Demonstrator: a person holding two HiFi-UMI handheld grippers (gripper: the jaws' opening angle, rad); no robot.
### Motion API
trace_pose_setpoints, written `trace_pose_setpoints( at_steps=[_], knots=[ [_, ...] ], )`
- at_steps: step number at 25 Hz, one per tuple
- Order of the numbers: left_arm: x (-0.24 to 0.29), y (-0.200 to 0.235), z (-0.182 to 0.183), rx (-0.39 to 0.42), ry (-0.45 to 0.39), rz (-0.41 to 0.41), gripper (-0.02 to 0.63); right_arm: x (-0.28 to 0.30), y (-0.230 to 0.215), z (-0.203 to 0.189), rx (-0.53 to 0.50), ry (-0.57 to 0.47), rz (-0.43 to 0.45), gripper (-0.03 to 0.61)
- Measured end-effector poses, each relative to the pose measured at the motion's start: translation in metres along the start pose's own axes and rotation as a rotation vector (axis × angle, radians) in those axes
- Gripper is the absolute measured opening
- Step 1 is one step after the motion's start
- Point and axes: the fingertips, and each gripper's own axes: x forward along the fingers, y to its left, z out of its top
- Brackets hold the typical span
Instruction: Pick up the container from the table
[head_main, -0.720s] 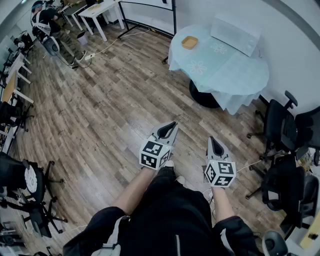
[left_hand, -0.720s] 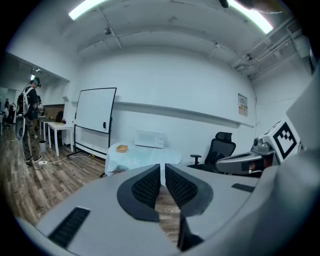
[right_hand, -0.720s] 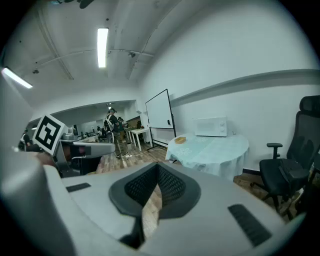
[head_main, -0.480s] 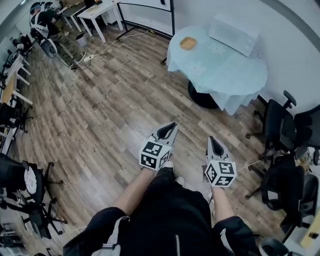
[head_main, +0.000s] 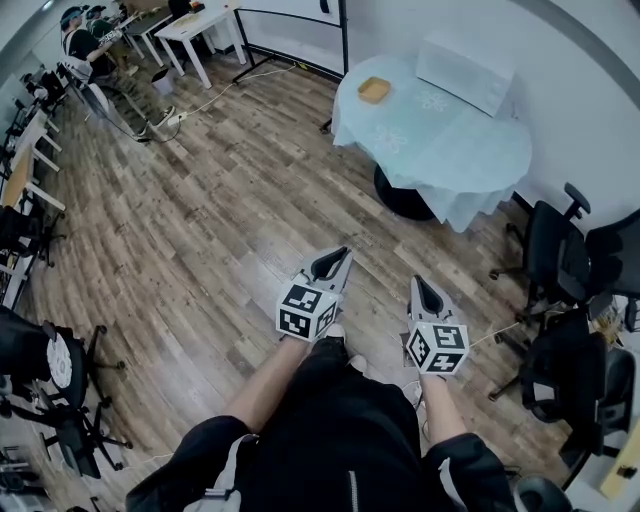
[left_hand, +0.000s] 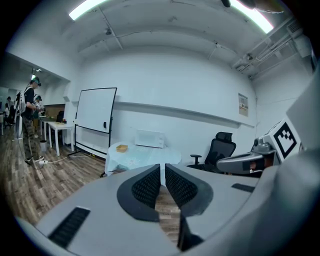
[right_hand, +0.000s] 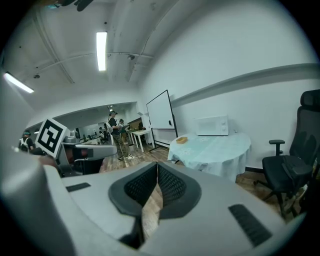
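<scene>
The container (head_main: 374, 90) is a small, shallow tan dish on the far left part of a round table with a pale blue cloth (head_main: 450, 150), well ahead of me. It also shows as a small tan container (left_hand: 121, 148) in the left gripper view and as a tan container (right_hand: 181, 140) in the right gripper view. My left gripper (head_main: 338, 257) and right gripper (head_main: 420, 285) hover side by side over the wooden floor, far short of the table. Both point toward it. Left gripper (left_hand: 163, 169) is shut and right gripper (right_hand: 157, 167) is shut, and nothing is between the pads of either.
A white microwave (head_main: 465, 70) sits on the table behind the container. Black office chairs (head_main: 560, 250) crowd the right side and more chairs (head_main: 50, 360) line the left. A whiteboard on a stand (head_main: 295, 20), white desks and people (head_main: 85, 35) are at the far end.
The table and floor have shifted slightly up and left in the head view. Both grippers keep their places in front of my body, jaws unchanged.
</scene>
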Motion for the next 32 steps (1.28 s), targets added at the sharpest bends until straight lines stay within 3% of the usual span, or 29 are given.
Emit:
trace_pose_setpoints(
  at_steps=[19, 32],
  knots=[
    [0.007, -0.022, -0.009, 0.023, 0.029, 0.000, 0.041, -0.013, -0.010, -0.016, 0.033, 0.015, 0.037, 0.026],
    [0.048, 0.038, 0.003, -0.009, 0.033, 0.024, 0.041, 0.054, -0.013, 0.005, 0.012, 0.041, 0.055, 0.025]
  ],
)
